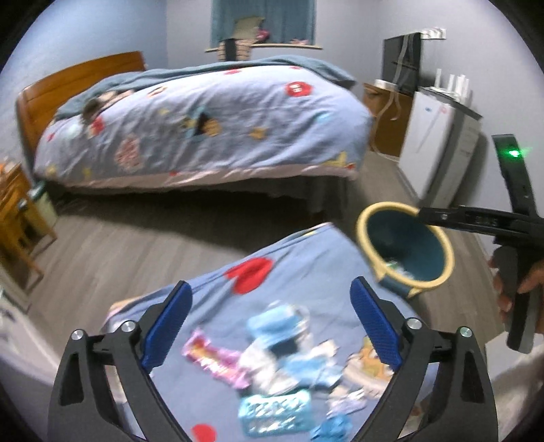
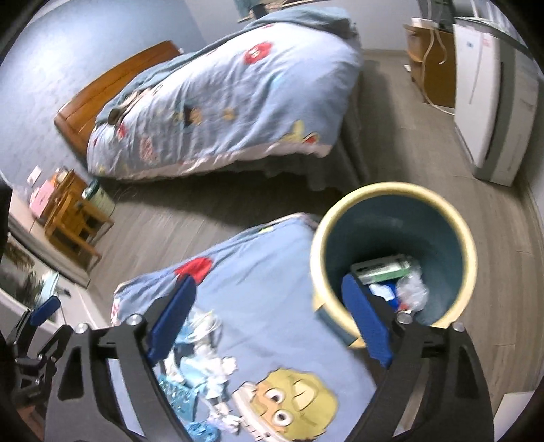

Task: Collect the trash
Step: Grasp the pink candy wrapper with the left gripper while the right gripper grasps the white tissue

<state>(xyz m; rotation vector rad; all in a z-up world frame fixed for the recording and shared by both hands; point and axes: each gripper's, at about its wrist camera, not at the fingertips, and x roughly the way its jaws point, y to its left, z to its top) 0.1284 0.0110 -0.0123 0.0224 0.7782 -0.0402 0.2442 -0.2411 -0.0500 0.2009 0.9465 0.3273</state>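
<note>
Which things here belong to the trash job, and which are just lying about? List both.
Job:
- wrappers piled on the near bedspread
- bin with trash already inside
- left gripper and right gripper, jaws open, empty

Lying about:
- far bed
- headboard
- wooden stand
- white appliance
- curtain
</note>
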